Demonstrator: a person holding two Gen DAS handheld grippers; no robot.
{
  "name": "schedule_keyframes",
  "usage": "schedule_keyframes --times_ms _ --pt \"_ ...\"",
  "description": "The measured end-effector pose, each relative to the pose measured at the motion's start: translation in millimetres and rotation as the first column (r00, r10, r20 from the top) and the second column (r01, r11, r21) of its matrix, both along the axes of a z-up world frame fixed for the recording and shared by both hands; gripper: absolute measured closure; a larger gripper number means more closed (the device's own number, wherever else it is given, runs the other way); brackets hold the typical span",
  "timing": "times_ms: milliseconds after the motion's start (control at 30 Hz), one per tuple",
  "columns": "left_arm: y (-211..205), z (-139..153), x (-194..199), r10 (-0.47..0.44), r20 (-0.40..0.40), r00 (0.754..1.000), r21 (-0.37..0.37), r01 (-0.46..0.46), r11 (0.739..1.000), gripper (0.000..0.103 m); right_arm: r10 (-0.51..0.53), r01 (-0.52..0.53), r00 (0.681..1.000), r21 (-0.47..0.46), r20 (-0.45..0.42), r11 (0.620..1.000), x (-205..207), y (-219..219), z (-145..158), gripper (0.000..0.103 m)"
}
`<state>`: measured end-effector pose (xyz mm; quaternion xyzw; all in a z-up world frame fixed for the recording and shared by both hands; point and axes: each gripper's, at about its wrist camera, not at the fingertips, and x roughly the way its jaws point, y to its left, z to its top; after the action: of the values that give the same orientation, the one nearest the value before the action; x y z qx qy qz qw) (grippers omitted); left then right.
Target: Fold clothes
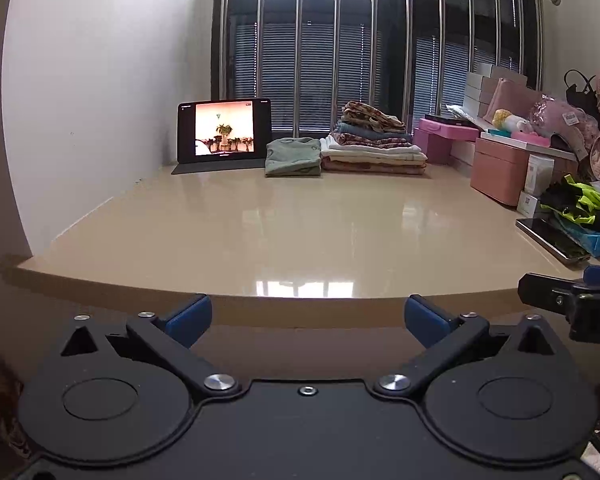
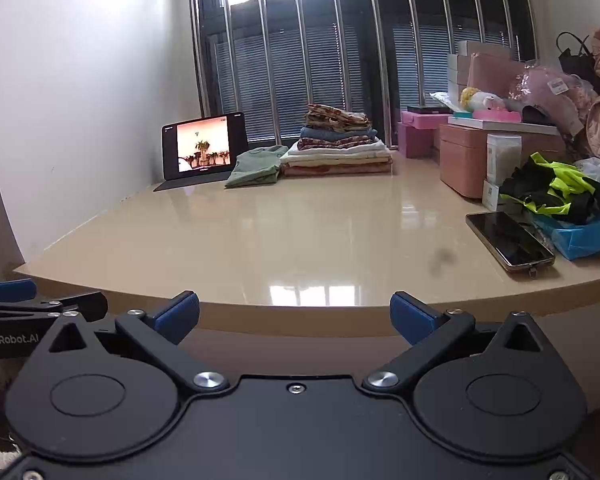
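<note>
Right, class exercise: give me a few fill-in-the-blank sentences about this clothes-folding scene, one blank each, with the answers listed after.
1. Both the left gripper and the right gripper have their jaws ____.
2. The folded green shirt lies between the tablet and the ____ of folded clothes.
3. The phone lies flat on the table with its screen ____.
4. The black and neon-yellow garment rests on something ____ in colour.

Answers: open; stack; dark; blue

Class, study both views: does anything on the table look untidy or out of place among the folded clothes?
Yes. The black and neon-yellow garment lies crumpled on a blue bag at the table's right edge, unlike the neat folded stack and the folded green shirt at the back.
</note>
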<state>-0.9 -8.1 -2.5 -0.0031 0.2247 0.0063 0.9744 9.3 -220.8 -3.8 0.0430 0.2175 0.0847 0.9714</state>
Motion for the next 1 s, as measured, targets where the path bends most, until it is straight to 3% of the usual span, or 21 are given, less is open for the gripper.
schedule_keyframes --times_ms 1000 --pt "2.5 -1.1 -2.4 -0.005 -0.004 1.000 0.009 0.005 1.000 0.000 0.007 -0.007 1.000 0.000 -0.015 1.000 -0.4 1.2 -1.7 0.001"
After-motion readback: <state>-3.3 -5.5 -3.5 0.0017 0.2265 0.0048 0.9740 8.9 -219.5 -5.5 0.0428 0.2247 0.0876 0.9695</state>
